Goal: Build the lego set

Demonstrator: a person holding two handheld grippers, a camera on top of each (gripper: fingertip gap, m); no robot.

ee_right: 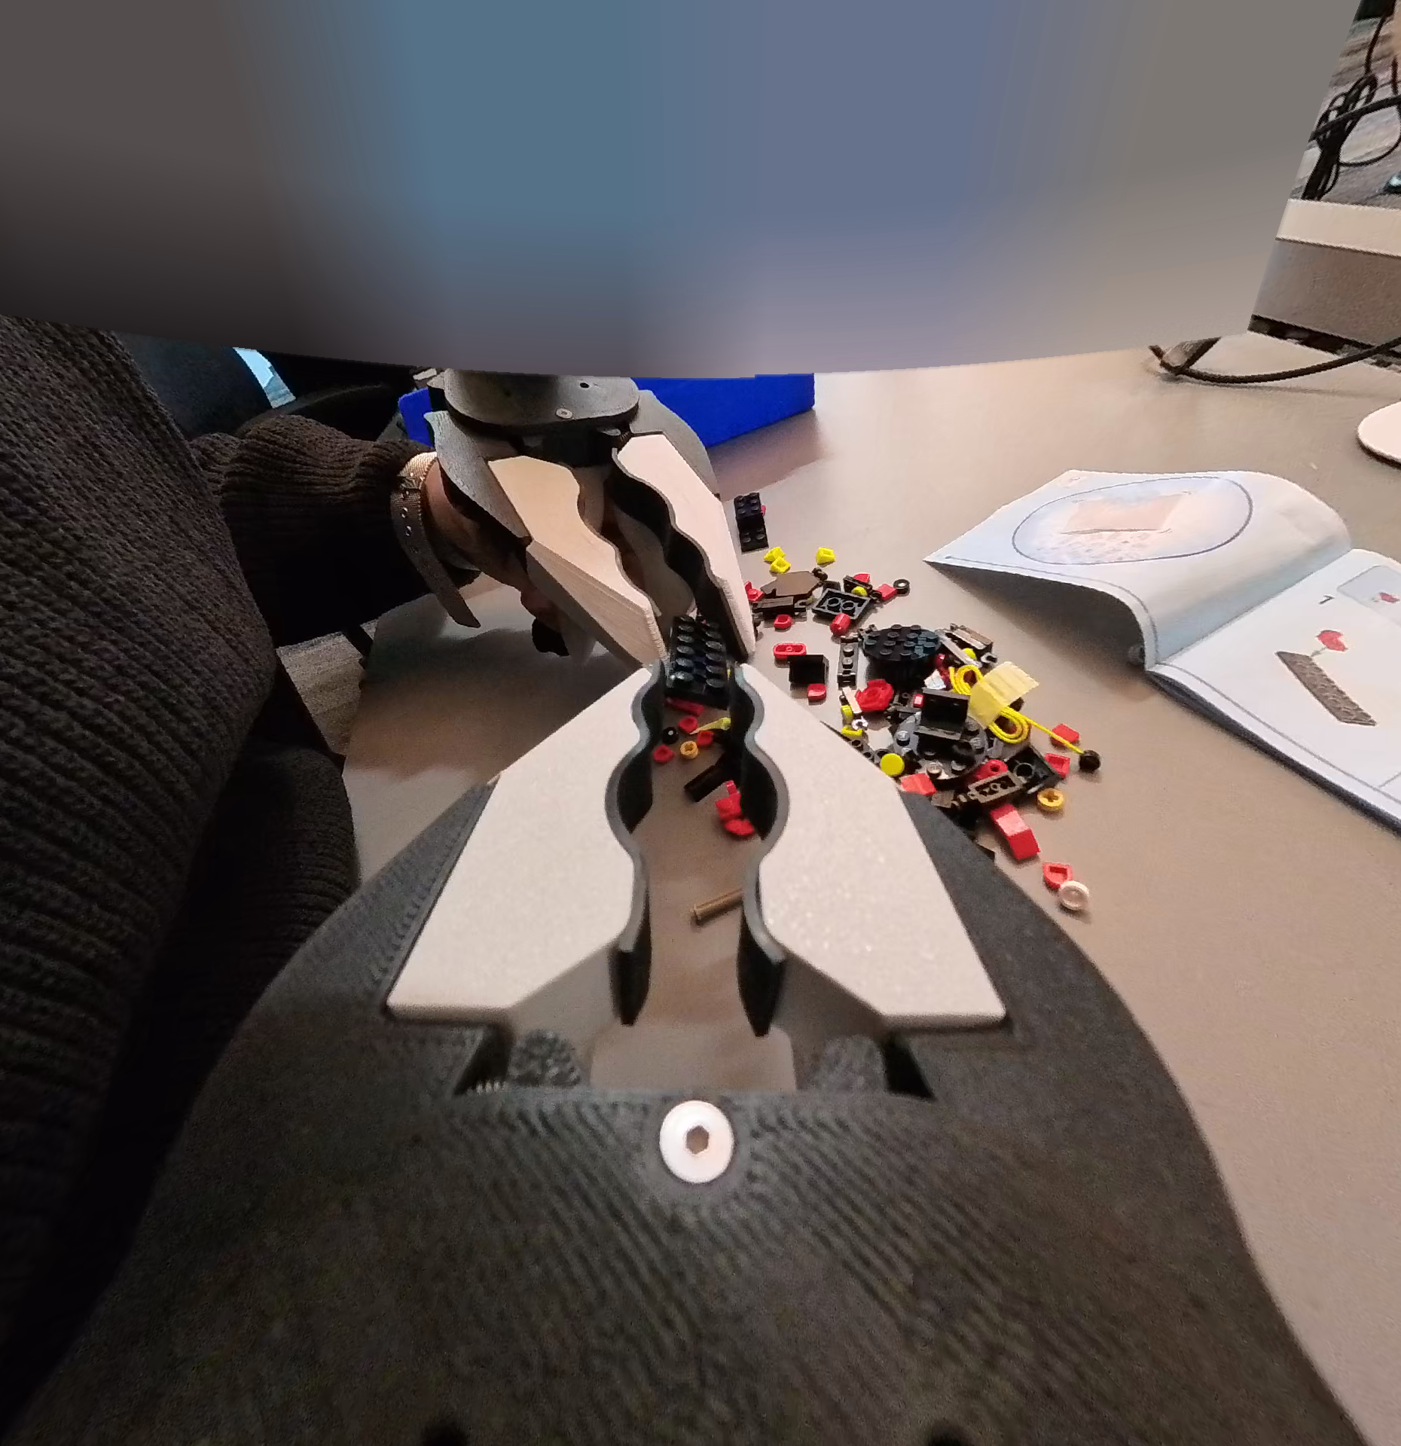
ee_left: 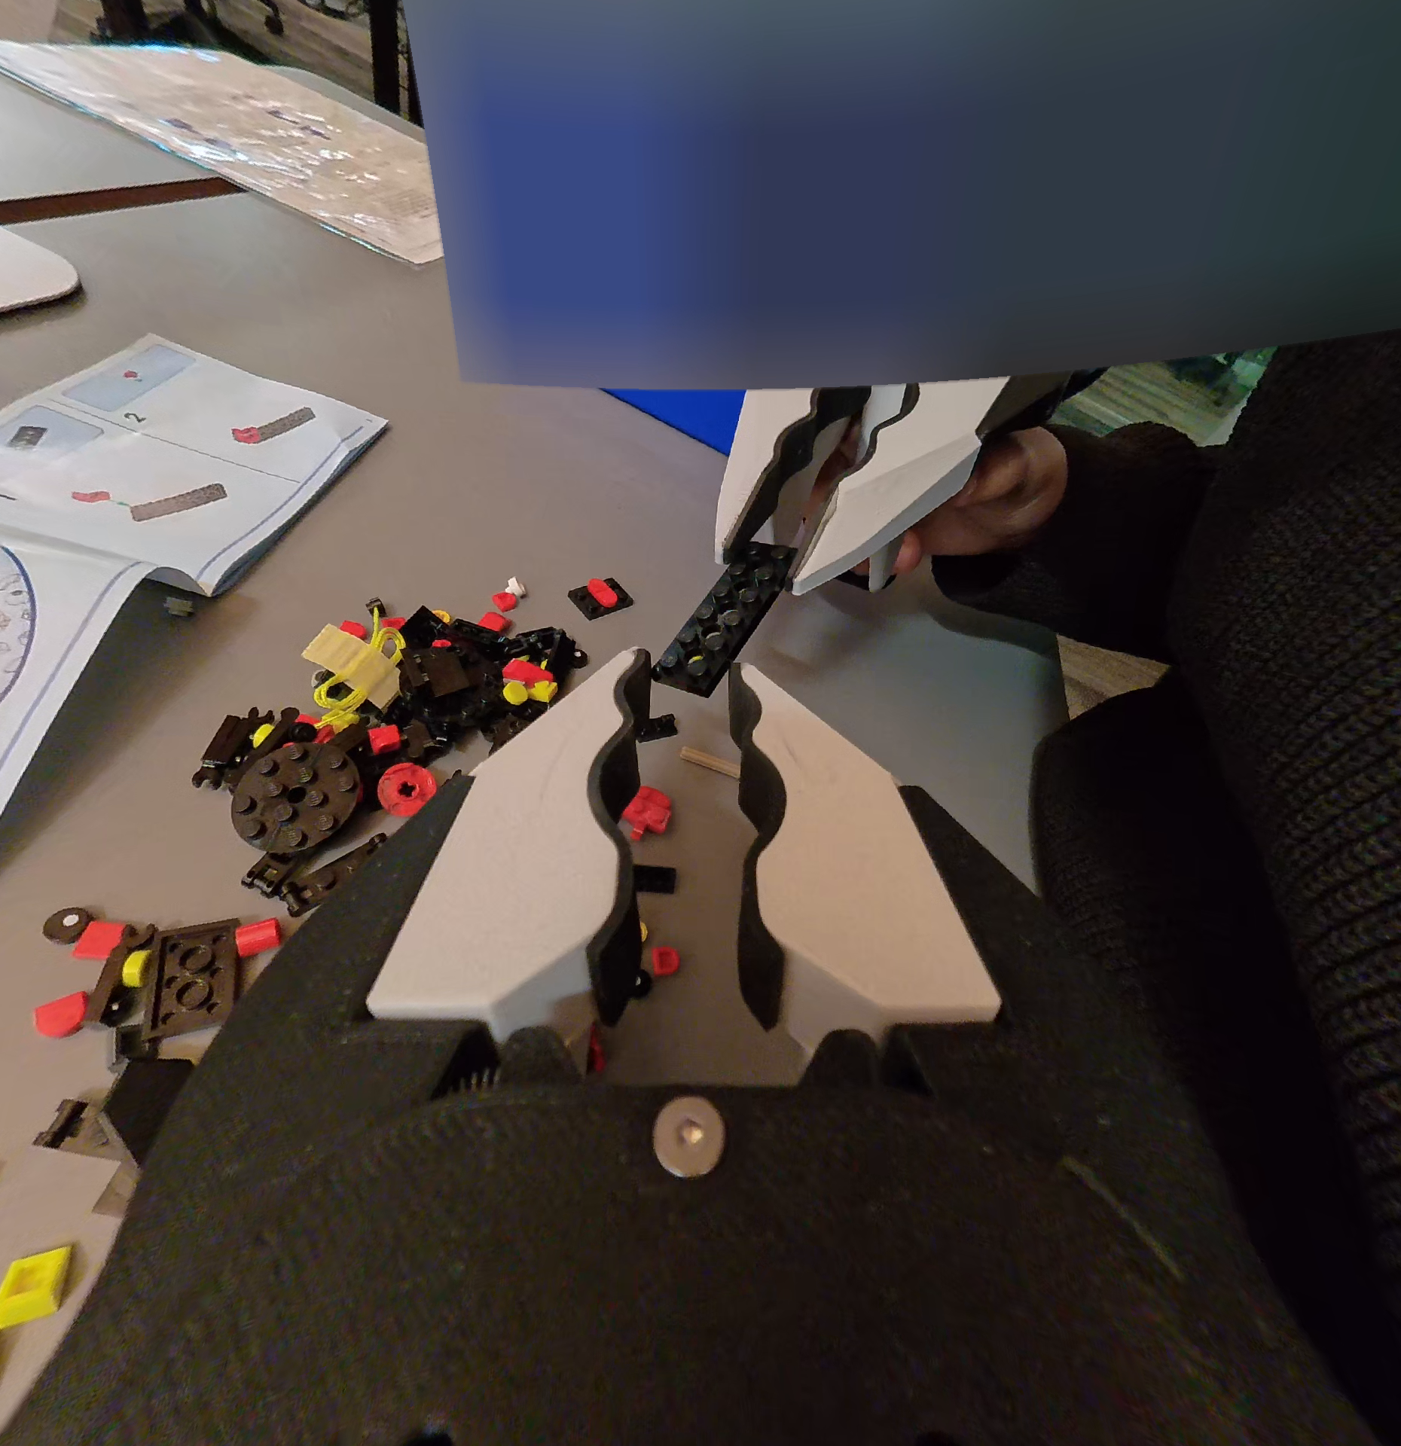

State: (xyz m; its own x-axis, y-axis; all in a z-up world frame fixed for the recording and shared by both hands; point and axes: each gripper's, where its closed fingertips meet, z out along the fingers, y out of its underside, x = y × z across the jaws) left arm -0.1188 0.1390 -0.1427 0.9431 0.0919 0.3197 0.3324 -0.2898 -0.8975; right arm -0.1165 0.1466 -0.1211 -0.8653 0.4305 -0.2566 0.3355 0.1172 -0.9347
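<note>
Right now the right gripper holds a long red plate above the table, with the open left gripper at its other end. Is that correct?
Not quite: the plate is black, not red. The left wrist view shows the right gripper shut on one end of the long black plate above the table, with the open left gripper at its other end.

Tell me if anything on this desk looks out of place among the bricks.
One oddity: a short tan wooden-looking stick lies on the grey desk, apart from the plastic brick pile. Otherwise it is ordinary loose-part scatter.
</note>
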